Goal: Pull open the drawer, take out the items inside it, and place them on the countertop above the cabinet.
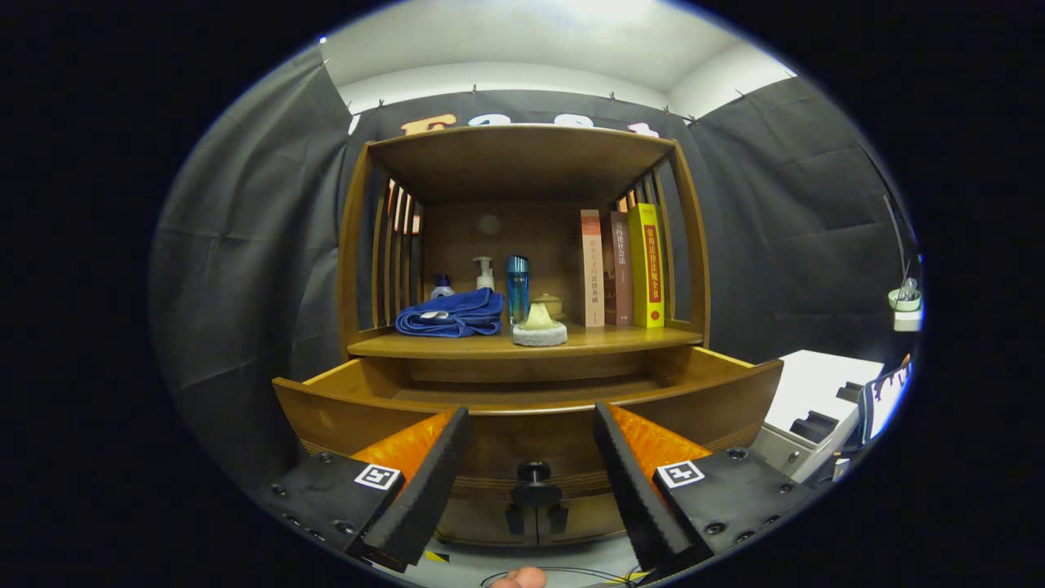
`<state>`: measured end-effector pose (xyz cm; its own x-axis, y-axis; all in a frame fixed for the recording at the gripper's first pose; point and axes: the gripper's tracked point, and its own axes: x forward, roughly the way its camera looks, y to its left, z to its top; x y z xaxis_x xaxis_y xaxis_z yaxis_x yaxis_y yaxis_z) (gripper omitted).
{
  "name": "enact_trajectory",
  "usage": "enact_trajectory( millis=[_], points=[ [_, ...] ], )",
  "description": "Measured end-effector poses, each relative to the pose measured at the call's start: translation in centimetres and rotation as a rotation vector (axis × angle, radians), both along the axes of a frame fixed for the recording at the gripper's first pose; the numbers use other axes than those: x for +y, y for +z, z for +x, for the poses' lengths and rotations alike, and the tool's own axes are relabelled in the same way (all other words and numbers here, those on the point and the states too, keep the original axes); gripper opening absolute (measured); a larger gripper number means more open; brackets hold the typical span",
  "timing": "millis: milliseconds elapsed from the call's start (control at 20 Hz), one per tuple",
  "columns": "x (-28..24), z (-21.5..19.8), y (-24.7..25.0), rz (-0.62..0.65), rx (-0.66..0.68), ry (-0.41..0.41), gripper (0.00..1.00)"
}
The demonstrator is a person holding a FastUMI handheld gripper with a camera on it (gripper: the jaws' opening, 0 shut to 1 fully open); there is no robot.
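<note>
A wooden cabinet stands ahead of me, and its drawer (522,408) is pulled out toward me. Between my fingers I see the drawer's black knob (534,472) on the front panel. My gripper (531,425) is open, fingers spread wide, with nothing between them. The drawer's inside is mostly hidden behind its front wall, so I cannot tell what lies in it. On the countertop (620,336) above the drawer lie a folded blue towel (451,314), a blue bottle (518,287), a white pump bottle (485,273) and a pale sponge-like item on a white dish (539,328).
Three upright books (622,268) stand at the countertop's right end, beside the slatted side. A small lidded pot (550,304) sits behind the dish. A white and grey unit (820,400) stands to the cabinet's right. A fingertip (522,578) shows below the fingers.
</note>
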<state>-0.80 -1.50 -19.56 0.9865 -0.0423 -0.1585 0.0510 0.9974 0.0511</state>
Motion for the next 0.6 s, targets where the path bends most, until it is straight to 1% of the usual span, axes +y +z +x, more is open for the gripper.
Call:
enact_trajectory(
  millis=[150,300,450,500,600],
  points=[
    [-0.2,0.1,-2.3,0.018,0.028,-0.011,0.98],
    [-0.3,1.0,-4.3,-0.005,0.056,-0.01,0.98],
    [-0.1,1.9,-5.3,-0.01,0.075,0.001,0.97],
    [0.0,2.0,-5.5,0.004,0.082,0.012,0.97],
    [-0.1,1.7,-5.4,0.034,0.072,0.007,0.97]
  ],
)
